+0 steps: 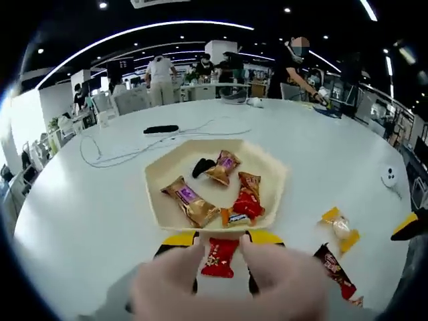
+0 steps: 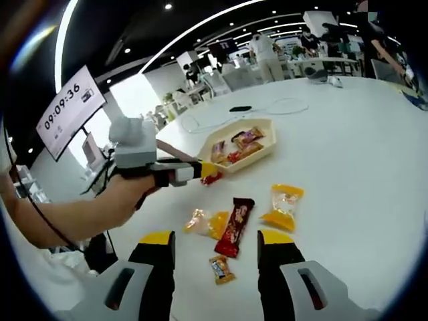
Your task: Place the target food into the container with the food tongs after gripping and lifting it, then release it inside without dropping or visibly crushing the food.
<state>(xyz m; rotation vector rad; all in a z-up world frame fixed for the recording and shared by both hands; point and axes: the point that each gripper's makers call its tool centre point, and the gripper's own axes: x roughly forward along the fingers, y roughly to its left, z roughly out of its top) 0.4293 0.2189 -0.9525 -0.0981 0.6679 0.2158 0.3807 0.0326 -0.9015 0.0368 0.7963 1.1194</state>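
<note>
In the left gripper view, the white surface [image 1: 80, 214] carries a cream, angular container [image 1: 275, 175] just ahead of the left gripper [image 1: 221, 249], with a black cable [image 1: 161, 129] and a thin white cord [image 1: 120, 155] lying beyond it and people at desks far behind. Inside the container lie a gold wrapper with a purple label [image 1: 189, 200], a second gold wrapper [image 1: 224, 167], a red-and-orange packet [image 1: 248, 200] and a small dark piece [image 1: 202, 166]. Off to one side on the surface rest a yellow-ended candy [image 1: 341, 229] and a dark red bar [image 1: 334, 270]. The left gripper's yellow-tipped jaws are clamped on a red snack packet [image 1: 220, 257], which sits just short of the container's near rim; blurred fingers [image 1: 167, 284] crowd the bottom of the view. In the right gripper view, the right gripper [image 2: 215, 247] stands with its jaws apart and nothing between them, over the surface [image 2: 348, 134]. Ahead lie a dark red bar [image 2: 235, 227], a yellow-ended candy [image 2: 283, 207], an orange candy [image 2: 207, 223] and a small wrapped sweet [image 2: 221, 269]. Farther off, the left gripper [image 2: 208, 174], held by a hand [image 2: 127, 190], has the red snack packet at its tip beside the container [image 2: 264, 151]. A clock screen [image 2: 69, 107] hangs at the far edge.
</note>
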